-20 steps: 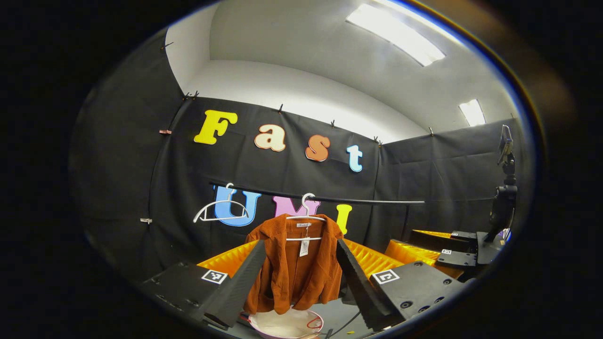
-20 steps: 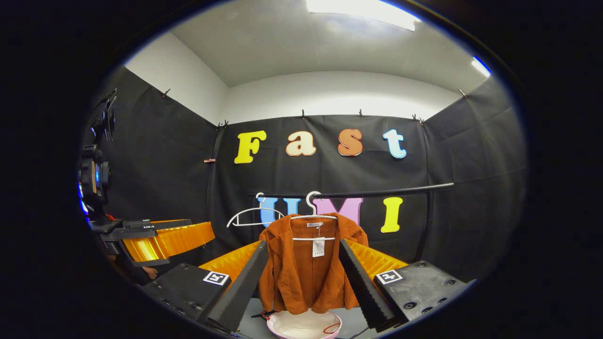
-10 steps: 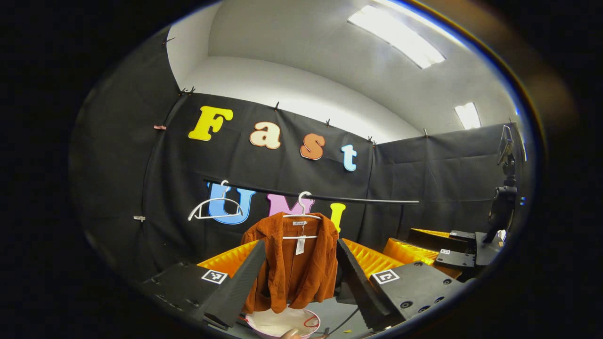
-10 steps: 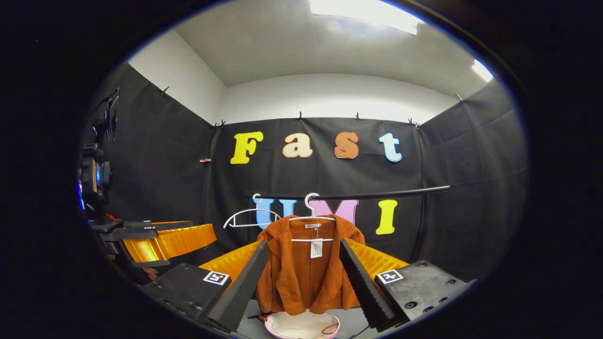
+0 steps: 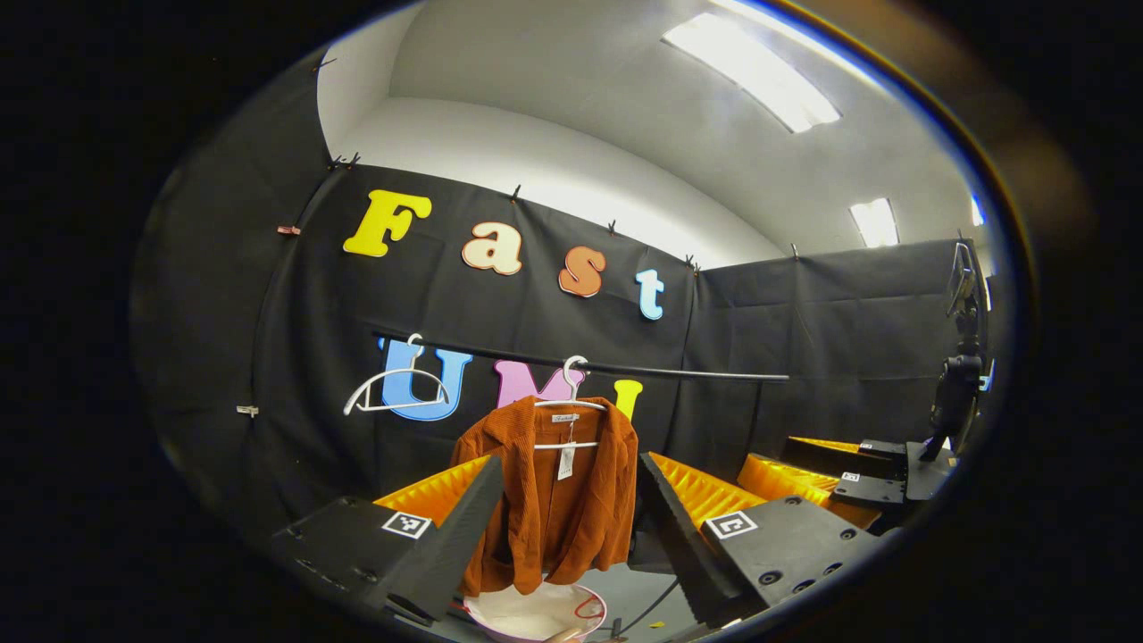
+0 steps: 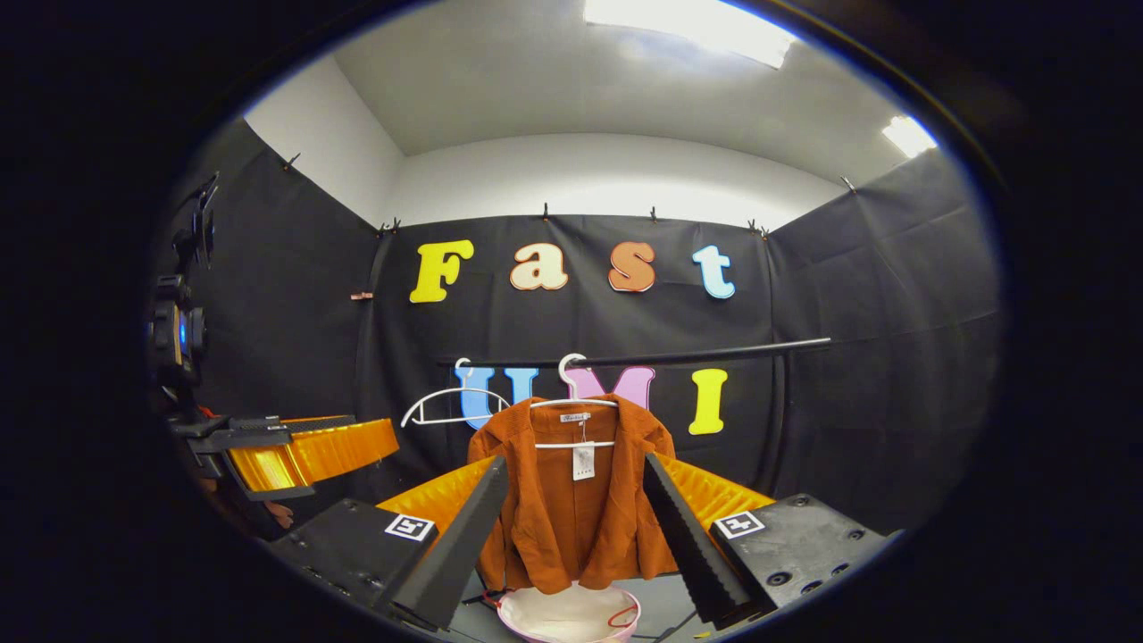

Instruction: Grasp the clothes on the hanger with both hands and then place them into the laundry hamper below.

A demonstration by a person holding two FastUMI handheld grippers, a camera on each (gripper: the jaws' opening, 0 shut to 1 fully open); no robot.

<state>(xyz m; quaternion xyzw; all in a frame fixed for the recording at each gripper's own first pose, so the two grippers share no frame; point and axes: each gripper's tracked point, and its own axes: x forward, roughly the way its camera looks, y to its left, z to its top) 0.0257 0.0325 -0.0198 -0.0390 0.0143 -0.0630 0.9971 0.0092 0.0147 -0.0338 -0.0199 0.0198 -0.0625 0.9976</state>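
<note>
Approaching the rust-orange corduroy jacket (image 6: 576, 487) on its white hanger (image 6: 571, 402); left gripper (image 5: 564, 527) and right gripper (image 6: 576, 527) both spread, needing to close in on its shoulders above the hamper (image 6: 571, 616).

My 2 cameras are facing the hanging jacket (image 5: 552, 487) (image 6: 576, 491) at lower centre, both sitting well back, sharing the rail (image 5: 625, 369) (image 6: 679, 357).

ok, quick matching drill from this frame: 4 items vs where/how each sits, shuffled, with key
Items:
1. jacket
2. empty hanger
3. hamper
4. rail

States:
A. runs level across the wall
B. on the floor under the jacket
C. hangs on the white hanger, tag at collar
D. bare on the rail, left of the jacket

Pairs: 1-C, 2-D, 3-B, 4-A
</note>
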